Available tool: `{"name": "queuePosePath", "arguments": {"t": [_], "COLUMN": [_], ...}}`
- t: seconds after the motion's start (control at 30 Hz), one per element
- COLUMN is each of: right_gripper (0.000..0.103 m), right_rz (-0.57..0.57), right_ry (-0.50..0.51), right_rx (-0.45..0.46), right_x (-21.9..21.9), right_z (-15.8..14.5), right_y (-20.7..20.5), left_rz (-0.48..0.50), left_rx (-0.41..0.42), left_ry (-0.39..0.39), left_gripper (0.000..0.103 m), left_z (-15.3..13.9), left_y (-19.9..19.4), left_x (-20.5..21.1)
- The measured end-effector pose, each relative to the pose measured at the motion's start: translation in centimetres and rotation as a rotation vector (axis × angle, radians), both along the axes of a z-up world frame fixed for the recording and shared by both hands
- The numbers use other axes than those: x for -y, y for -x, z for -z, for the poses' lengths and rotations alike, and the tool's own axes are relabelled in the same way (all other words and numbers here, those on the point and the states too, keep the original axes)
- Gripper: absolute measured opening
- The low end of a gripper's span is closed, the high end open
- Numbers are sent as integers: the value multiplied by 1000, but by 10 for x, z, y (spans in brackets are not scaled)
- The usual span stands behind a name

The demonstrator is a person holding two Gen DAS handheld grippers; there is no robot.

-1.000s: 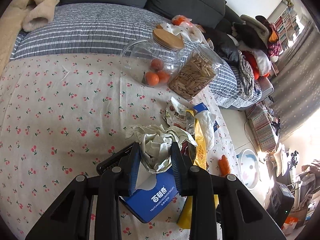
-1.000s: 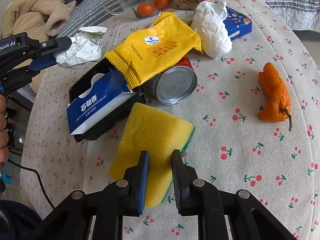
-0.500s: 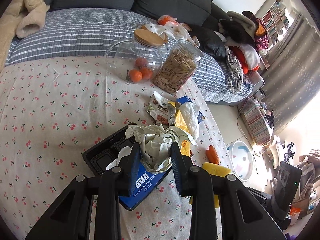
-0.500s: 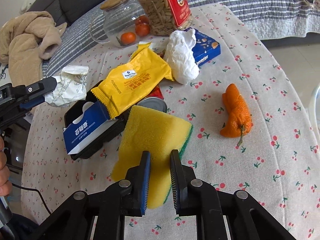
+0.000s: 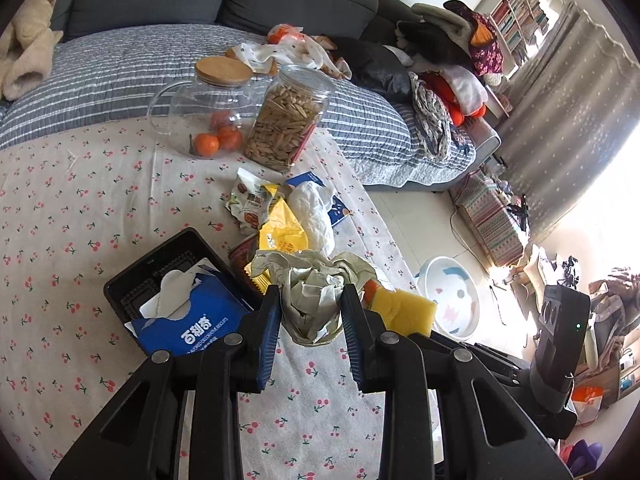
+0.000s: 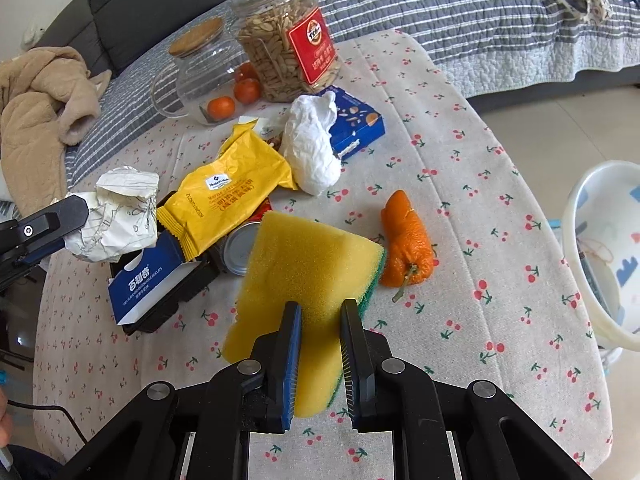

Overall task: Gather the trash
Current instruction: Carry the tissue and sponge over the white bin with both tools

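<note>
My left gripper (image 5: 308,300) is shut on a crumpled grey-white paper wrapper (image 5: 312,300) and holds it above the cherry-print table; the wrapper also shows in the right wrist view (image 6: 116,214). My right gripper (image 6: 320,316) is shut on a yellow sponge with a green back (image 6: 304,272) and holds it above the table; the sponge also shows in the left wrist view (image 5: 404,310). On the table lie a yellow snack bag (image 6: 228,200), a white crumpled tissue (image 6: 312,152), an orange shrivelled pepper (image 6: 406,240), a tin can (image 6: 238,248) and a blue biscuit box (image 6: 148,284) in a black tray (image 5: 160,264).
A glass jug with oranges (image 6: 208,76) and a seed jar (image 6: 288,44) stand at the table's far side. A blue flat box (image 6: 356,124) lies under the tissue. A white basin (image 6: 604,256) stands on the floor right of the table. A sofa with clothes lies behind.
Both grippers have risen and pulled back from the table with their loads. The sponge has lifted off the tablecloth. The wrapper has moved up and away from the tray.
</note>
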State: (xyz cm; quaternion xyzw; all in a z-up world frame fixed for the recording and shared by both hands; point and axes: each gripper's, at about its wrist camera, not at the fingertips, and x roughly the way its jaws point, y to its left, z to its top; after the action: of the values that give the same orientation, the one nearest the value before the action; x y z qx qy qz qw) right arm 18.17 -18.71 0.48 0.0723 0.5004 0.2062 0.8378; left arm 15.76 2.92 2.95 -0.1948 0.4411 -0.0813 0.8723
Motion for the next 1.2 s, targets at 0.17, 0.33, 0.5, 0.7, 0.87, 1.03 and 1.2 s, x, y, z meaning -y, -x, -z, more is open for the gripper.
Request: {"name": "queuePosePath", "arguments": {"t": [0.17, 0.33, 0.5, 0.7, 0.87, 1.03, 1.2], "right_gripper": [17, 17, 17, 17, 17, 17, 17], "right_rz": [24, 68, 141, 243, 319, 383, 449], "right_ry": [-9, -32, -71, -119, -134, -110, -121], "right_rx": [24, 34, 43, 50, 44, 46, 28], "right_x": [16, 44, 87, 141, 178, 204, 232], "right_z": [-10, -18, -28, -37, -35, -33, -27], "right_y": [4, 5, 0, -7, -11, -15, -22], "left_rz": [39, 82, 127, 189, 230, 253, 254], "left_rx": [10, 1, -16, -23, -33, -38, -49], "left_ry": [-11, -15, -8, 16, 40, 59, 91], "left_gripper": [32, 32, 32, 32, 32, 32, 32], "left_z": [-5, -2, 2, 5, 8, 12, 20], "left_y": [-2, -9, -20, -31, -44, -58, -71], "left_x": [29, 62, 98, 147, 186, 222, 247]}}
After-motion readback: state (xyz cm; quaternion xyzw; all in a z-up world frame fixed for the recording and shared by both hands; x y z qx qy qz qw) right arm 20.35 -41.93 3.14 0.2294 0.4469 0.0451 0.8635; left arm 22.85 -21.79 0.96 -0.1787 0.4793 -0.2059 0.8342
